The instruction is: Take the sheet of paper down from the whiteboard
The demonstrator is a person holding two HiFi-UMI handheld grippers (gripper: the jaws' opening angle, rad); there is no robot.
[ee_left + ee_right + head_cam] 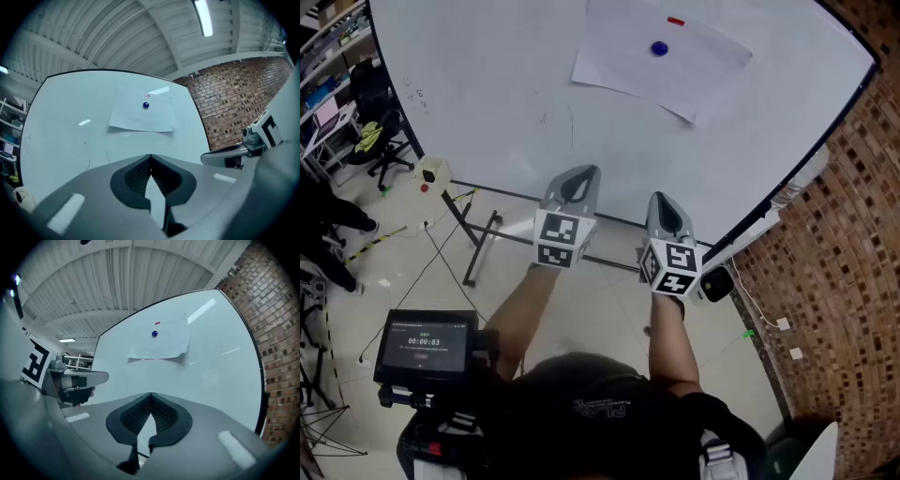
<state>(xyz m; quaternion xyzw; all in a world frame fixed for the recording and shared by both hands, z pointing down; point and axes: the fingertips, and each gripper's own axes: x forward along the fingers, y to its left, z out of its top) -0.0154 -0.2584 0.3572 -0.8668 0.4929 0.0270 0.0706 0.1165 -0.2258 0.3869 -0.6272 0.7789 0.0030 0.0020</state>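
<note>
A white sheet of paper [661,58] hangs high on the whiteboard [487,84], pinned by a round blue magnet [659,48]; a small red magnet [676,21] sits near its top edge. The paper [143,111] shows in the left gripper view and the paper [161,341] in the right gripper view, well ahead of the jaws. My left gripper [577,176] and right gripper [666,204] are held side by side below the board's lower edge, apart from the sheet. Both are shut with nothing between the jaws.
The whiteboard stands on a metal frame [483,239]. A brick wall [839,244] rises at the right with a cable and sockets. A small screen on a stand [425,345] is at lower left. Office chairs and shelves [356,112] crowd the far left.
</note>
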